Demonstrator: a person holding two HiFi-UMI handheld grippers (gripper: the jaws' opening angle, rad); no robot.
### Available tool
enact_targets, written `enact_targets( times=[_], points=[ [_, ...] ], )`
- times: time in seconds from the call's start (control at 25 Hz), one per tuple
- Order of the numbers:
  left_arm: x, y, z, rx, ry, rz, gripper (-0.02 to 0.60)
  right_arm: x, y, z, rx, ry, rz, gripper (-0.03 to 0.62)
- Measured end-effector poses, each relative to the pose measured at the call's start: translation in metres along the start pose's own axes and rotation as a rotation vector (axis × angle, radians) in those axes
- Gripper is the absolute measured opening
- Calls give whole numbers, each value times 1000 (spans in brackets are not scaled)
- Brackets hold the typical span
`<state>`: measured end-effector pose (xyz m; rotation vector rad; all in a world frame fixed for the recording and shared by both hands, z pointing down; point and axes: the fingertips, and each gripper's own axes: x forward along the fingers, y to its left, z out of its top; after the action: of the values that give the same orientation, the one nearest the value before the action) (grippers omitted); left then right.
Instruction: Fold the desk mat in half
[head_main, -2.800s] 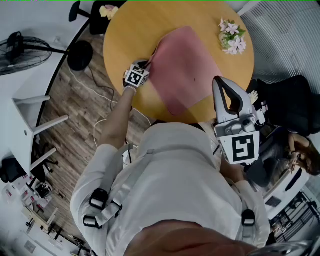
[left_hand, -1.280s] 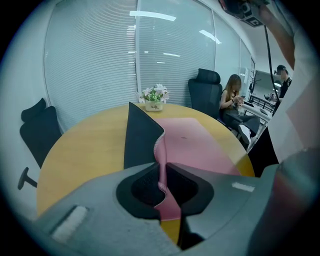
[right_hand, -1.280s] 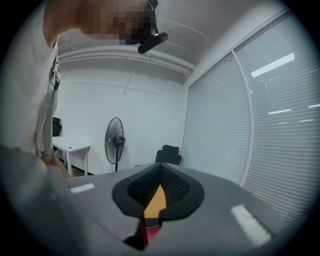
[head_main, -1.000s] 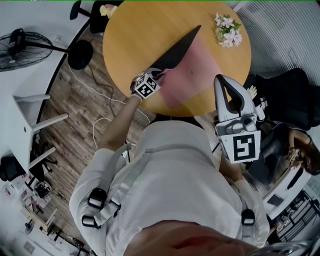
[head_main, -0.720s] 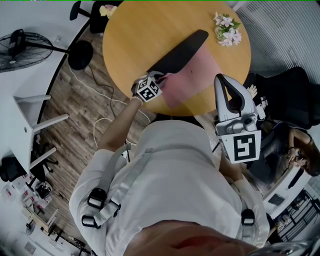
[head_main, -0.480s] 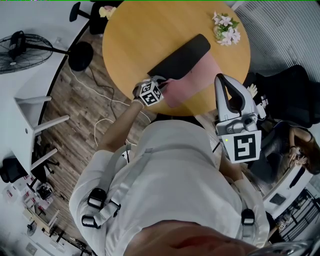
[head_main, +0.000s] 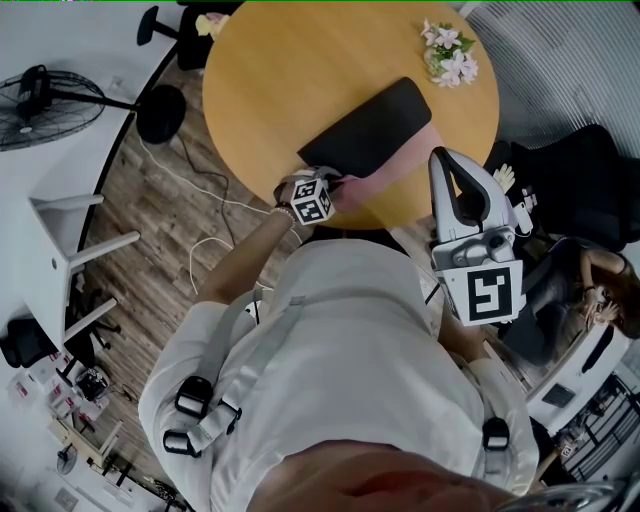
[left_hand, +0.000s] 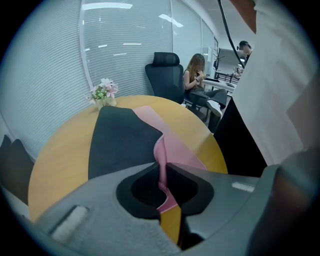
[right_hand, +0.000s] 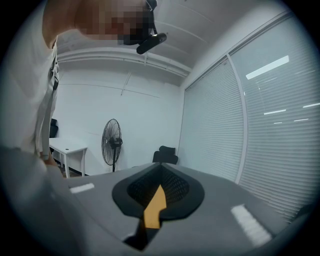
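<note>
The desk mat (head_main: 368, 128) lies on the round wooden table (head_main: 270, 70), folded over itself. Its black underside faces up and a pink strip (head_main: 388, 176) shows along the near edge. My left gripper (head_main: 338, 186) is at the mat's near corner, shut on the thin pink edge (left_hand: 161, 165), which stands pinched between the pads. In the left gripper view the black flap (left_hand: 120, 145) spreads ahead over the pink layer (left_hand: 172, 137). My right gripper (head_main: 452, 170) is held up off the table's near right edge, shut with nothing in it (right_hand: 159, 172).
A small pot of pink-white flowers (head_main: 443, 52) stands at the table's far right, also in the left gripper view (left_hand: 103, 92). A floor fan (head_main: 40, 100) and white desk (head_main: 40, 230) stand left. A black chair (head_main: 570, 170) and a seated person (left_hand: 195, 75) are right.
My left gripper has carried the mat's edge from the table's left side to the near edge, laying the black underside flat over the pink half. The right gripper has stayed put.
</note>
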<state>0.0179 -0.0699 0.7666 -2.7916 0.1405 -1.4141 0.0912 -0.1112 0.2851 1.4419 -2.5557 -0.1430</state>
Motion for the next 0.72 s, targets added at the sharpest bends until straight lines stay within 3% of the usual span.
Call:
enact_targets(
  times=[0.72],
  points=[
    [19, -46, 2, 165, 58, -117, 40, -6, -2, -1, 45, 0, -11, 5]
  ],
)
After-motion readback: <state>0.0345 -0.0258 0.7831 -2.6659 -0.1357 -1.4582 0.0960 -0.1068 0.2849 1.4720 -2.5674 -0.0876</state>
